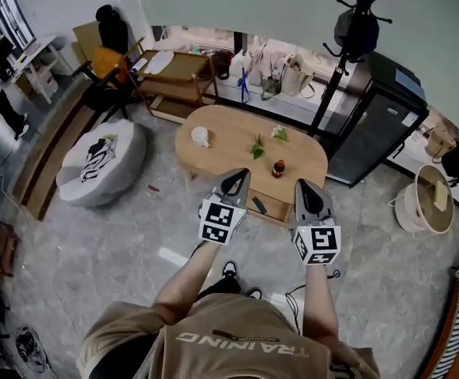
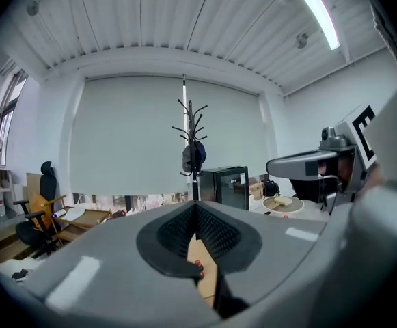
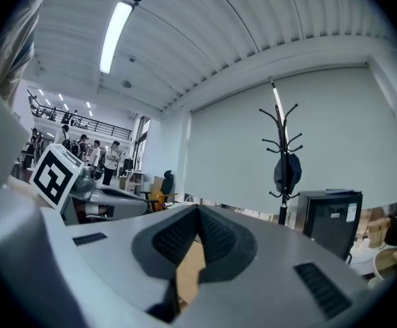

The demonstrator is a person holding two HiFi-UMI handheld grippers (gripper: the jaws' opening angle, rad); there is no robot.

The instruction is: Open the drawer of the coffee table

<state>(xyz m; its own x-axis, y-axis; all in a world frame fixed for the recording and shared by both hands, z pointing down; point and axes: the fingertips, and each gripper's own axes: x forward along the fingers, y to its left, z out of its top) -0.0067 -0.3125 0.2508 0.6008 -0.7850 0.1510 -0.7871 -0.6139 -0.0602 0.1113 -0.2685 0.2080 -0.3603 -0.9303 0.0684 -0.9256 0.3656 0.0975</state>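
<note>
The oval wooden coffee table (image 1: 229, 125) stands ahead of me on the grey floor. On it are a white cup (image 1: 201, 136), a green sprig (image 1: 257, 147) and a small dark bottle with a red cap (image 1: 278, 168). Its near side (image 1: 270, 210) shows between the grippers, with a small dark piece on it; I cannot make out the drawer itself. My left gripper (image 1: 239, 175) (image 2: 195, 205) is shut and holds nothing. My right gripper (image 1: 308, 185) (image 3: 198, 209) is likewise shut and holds nothing. Both hang in the air side by side, just short of the table's near edge, pointing roughly level.
A black coat stand (image 1: 348, 46) and a black cabinet (image 1: 375, 129) stand right of the table. A grey pouf (image 1: 103, 160) lies to the left, a low wooden shelf (image 1: 178, 81) behind, and a round side table (image 1: 427, 200) at far right.
</note>
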